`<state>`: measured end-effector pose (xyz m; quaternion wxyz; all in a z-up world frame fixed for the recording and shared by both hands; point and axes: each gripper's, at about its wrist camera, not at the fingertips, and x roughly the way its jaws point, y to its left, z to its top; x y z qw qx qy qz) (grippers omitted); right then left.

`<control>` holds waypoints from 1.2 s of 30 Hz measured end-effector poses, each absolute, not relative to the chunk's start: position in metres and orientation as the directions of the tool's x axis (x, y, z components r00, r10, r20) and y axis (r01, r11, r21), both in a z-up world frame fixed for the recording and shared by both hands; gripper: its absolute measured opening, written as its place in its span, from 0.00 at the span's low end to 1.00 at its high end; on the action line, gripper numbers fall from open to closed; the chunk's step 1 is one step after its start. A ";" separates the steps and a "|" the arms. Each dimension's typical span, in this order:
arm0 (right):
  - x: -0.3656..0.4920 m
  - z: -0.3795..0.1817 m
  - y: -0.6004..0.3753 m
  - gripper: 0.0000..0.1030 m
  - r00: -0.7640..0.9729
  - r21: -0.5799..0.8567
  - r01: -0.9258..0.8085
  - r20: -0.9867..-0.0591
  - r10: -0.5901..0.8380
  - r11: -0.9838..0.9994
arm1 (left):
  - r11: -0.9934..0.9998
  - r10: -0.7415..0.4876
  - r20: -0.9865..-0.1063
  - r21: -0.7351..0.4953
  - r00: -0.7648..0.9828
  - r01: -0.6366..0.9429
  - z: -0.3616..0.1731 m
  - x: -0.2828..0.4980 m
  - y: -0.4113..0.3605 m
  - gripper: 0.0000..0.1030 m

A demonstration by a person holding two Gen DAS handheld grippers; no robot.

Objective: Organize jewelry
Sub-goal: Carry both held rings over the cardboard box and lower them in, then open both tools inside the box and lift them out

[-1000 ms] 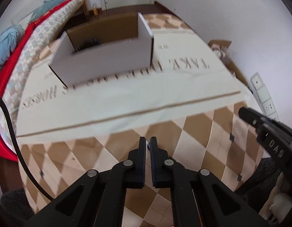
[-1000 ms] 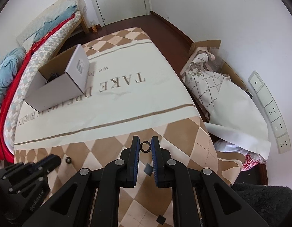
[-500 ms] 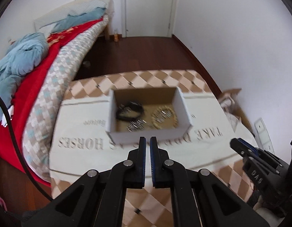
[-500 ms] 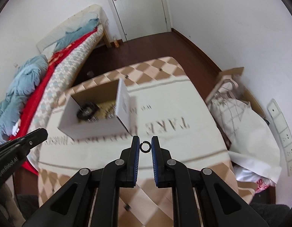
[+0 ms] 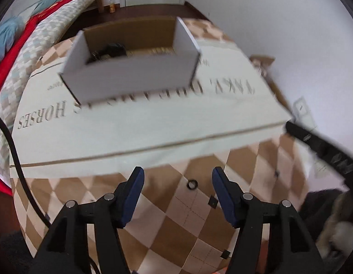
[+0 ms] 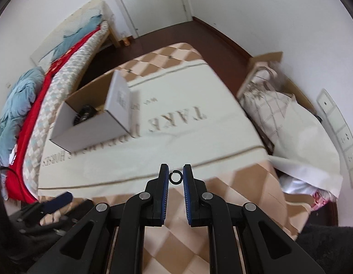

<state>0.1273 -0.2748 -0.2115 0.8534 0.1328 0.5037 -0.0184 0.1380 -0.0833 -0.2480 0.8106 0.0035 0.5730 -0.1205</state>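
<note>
A white cardboard box (image 5: 135,77) with dark bracelets and other jewelry inside stands on the cloth-covered table; it also shows in the right wrist view (image 6: 89,127). My left gripper (image 5: 178,180) is open, low over the checkered cloth, with a small dark ring (image 5: 192,184) lying on the cloth between its fingers. My right gripper (image 6: 175,176) is shut on another small dark ring (image 6: 175,176), held above the table's near part. The right gripper's tip (image 5: 318,146) shows at the right in the left wrist view.
The table cloth (image 6: 188,123) has a cream middle with printed letters and checkered ends. A bed (image 6: 28,105) with red and blue bedding lies left. A cardboard box with bags (image 6: 267,96) sits by the right wall. A door (image 6: 149,0) is at the back.
My left gripper has opened and dropped low toward the ring on the checkered cloth. My right gripper has come down a little, still holding its ring.
</note>
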 end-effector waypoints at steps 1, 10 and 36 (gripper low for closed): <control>0.125 -0.212 -0.279 0.13 0.491 0.205 0.170 -0.866 0.097 0.964 | 0.972 -0.173 -0.936 -0.112 0.305 0.208 -0.254 0.137 -0.089 0.57; 0.119 -0.206 -0.291 0.13 0.507 0.203 0.191 -0.858 0.081 0.960 | 0.966 -0.117 -0.946 -0.038 0.302 0.256 -0.273 0.129 -0.107 0.10; 0.237 -0.152 -0.192 0.13 0.511 0.362 -0.076 -0.786 0.348 0.929 | 0.979 -0.195 -0.847 -0.197 0.494 0.049 -0.122 0.257 0.019 0.10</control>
